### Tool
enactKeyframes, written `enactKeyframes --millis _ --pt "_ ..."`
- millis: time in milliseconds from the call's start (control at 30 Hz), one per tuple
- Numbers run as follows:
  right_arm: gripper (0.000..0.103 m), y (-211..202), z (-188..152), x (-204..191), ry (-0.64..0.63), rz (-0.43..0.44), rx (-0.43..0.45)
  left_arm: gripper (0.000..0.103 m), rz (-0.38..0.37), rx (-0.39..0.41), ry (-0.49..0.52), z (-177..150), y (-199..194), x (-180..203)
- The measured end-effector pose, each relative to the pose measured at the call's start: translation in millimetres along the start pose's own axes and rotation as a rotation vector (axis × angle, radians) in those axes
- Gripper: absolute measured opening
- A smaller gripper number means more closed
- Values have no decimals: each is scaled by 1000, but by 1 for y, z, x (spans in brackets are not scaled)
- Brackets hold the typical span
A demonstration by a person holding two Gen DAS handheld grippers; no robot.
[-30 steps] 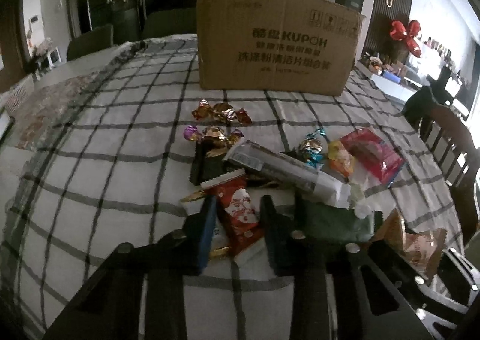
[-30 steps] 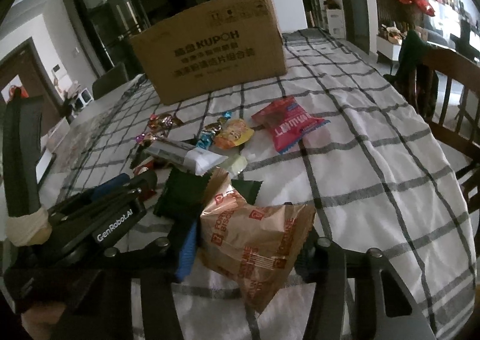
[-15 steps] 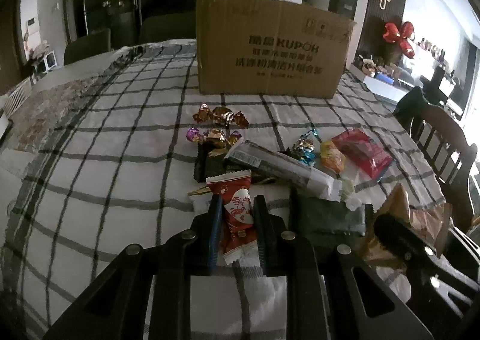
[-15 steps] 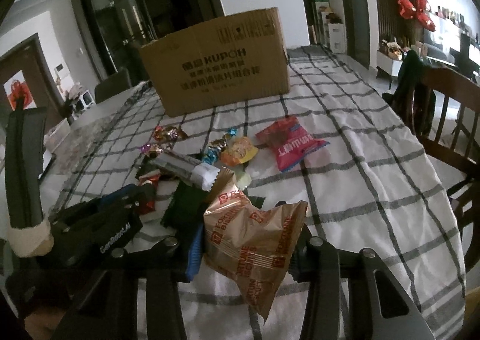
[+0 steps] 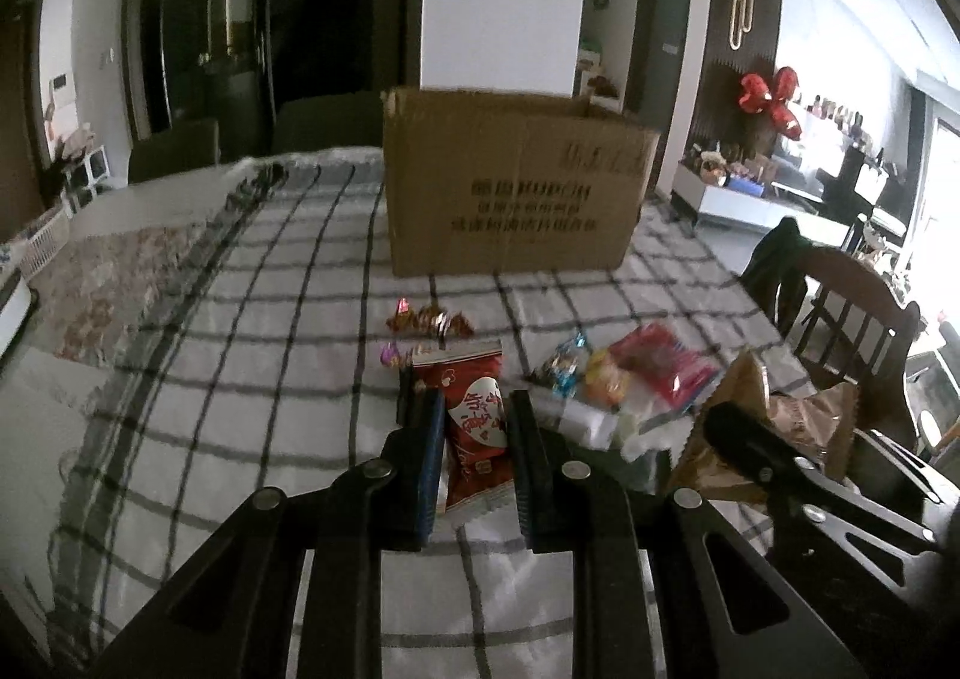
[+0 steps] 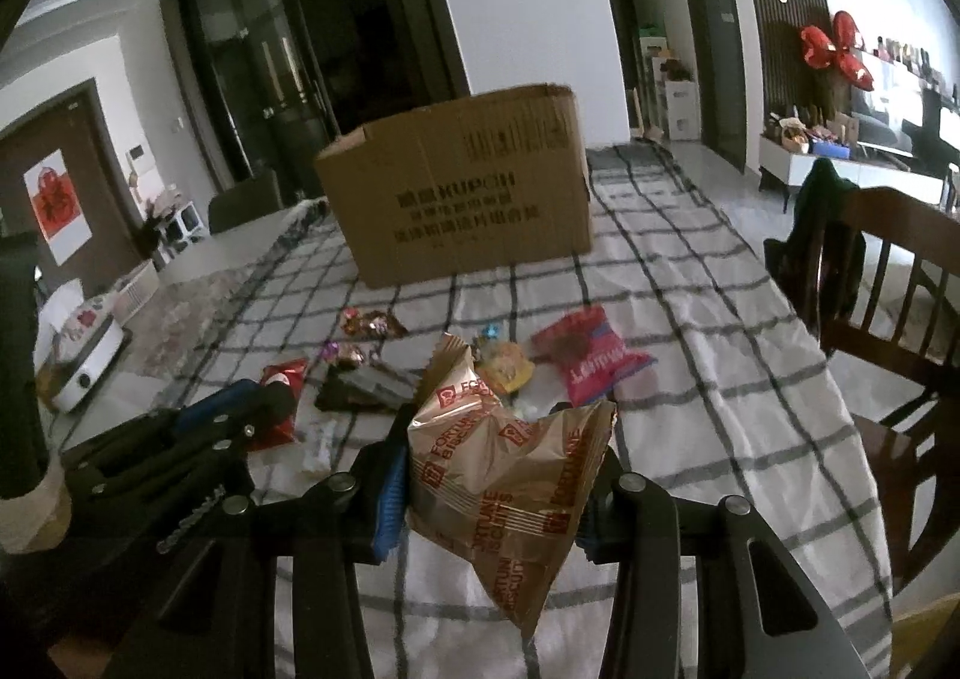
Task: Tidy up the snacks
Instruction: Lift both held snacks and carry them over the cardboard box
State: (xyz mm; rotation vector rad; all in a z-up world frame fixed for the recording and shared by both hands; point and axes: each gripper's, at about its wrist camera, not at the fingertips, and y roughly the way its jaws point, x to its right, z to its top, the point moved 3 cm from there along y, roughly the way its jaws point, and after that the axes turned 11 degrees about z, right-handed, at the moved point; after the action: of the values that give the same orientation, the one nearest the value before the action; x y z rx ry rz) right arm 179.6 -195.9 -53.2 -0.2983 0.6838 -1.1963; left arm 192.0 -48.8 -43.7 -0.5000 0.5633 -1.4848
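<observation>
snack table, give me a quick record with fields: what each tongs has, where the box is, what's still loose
left tongs: shut on the red heart packet
right tongs: shut on the brown biscuit bag
cardboard box: upright at the far end of the checked tablecloth, top open
still loose: pink packet, orange packet, foil candies, dark packet

One cardboard box [image 6: 462, 187] stands on one checked tablecloth [image 6: 708, 355]. The snacks that can be counted are one red heart-printed packet [image 5: 474, 421], one brown biscuit bag [image 6: 510, 475], one pink-red packet [image 6: 588, 361], one orange-yellow packet [image 6: 507, 370] and one dark packet [image 6: 360, 388]. The small foil-wrapped sweets [image 5: 429, 319] lie in clusters too blurred to count, and one wooden chair [image 6: 888, 283] stands beside the table.
</observation>
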Motion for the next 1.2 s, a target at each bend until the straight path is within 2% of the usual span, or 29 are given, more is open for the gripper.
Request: enactKeyframes --millis 500,933,1200 --pt "45 -14 62 1 -10 42 94 21 -50 103 13 60 -25 6" --pt "45 2 132 2 -53 42 178 21 -59 175 45 132 -9 4" --pt "45 21 182 3 -84 44 213 21 -58 189 73 175 8 7"
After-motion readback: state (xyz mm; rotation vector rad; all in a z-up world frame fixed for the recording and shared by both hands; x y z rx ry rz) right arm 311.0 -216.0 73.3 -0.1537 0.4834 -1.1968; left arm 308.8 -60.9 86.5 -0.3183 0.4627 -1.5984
